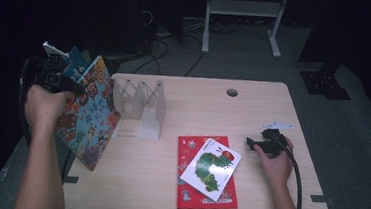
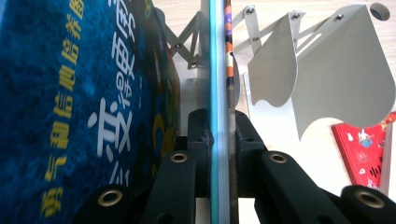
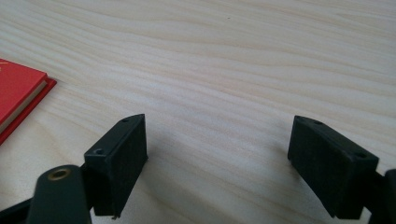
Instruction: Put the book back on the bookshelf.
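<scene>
Left gripper (image 2: 219,135) jaws clamped on picture book (image 1: 92,112) beside metal rack (image 1: 143,106); right gripper (image 3: 217,163) jaws wide apart, red book (image 1: 192,190) near

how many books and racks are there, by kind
books: 4 – patterned book, blue book, red book, caterpillar book
racks: 1 – rack
total: 5

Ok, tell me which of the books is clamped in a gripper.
The colourful patterned book, held up on edge at the table's left by the left gripper. The red book and the caterpillar book lie flat, untouched.
</scene>
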The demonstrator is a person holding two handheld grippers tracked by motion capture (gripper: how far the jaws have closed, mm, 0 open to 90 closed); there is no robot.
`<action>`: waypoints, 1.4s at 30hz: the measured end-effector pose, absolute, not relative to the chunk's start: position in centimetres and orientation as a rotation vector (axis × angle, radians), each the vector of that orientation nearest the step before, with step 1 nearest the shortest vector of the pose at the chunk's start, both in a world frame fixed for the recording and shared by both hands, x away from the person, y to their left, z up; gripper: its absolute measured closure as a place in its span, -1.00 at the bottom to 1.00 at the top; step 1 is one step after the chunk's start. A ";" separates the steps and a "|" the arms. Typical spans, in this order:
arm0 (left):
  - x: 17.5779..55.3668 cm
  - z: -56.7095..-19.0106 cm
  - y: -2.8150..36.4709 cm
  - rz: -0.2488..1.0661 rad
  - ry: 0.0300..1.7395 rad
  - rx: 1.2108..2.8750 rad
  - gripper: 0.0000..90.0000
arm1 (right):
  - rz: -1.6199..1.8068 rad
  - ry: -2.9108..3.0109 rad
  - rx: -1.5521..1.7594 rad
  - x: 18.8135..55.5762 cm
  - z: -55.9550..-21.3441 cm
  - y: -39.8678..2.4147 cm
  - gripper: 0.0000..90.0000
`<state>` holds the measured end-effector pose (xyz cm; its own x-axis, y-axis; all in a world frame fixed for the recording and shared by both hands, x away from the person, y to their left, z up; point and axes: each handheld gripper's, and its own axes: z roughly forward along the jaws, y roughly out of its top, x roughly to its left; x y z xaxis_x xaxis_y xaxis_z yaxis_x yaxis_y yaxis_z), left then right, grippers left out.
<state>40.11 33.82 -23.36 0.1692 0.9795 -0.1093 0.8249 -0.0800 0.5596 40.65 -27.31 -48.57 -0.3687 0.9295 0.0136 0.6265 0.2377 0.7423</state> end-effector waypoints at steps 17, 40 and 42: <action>39.4 -23.4 34.9 0.444 1.663 1.944 0.63 | 0.937 2.083 1.424 40.6 -48.6 -27.3 -0.58; 38.1 -20.8 34.7 0.491 1.538 1.995 0.94 | 0.937 2.083 1.424 40.6 -48.6 -27.3 -0.58; 38.2 -21.1 34.2 0.479 1.515 2.013 0.96 | 0.937 2.083 1.424 40.6 -48.6 -27.3 -0.58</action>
<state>38.21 34.24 -21.12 0.2941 0.9543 -0.0528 0.7504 -0.1963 0.6312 40.65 -27.31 -48.57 -0.3683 0.9296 0.0136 0.6266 0.2374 0.7423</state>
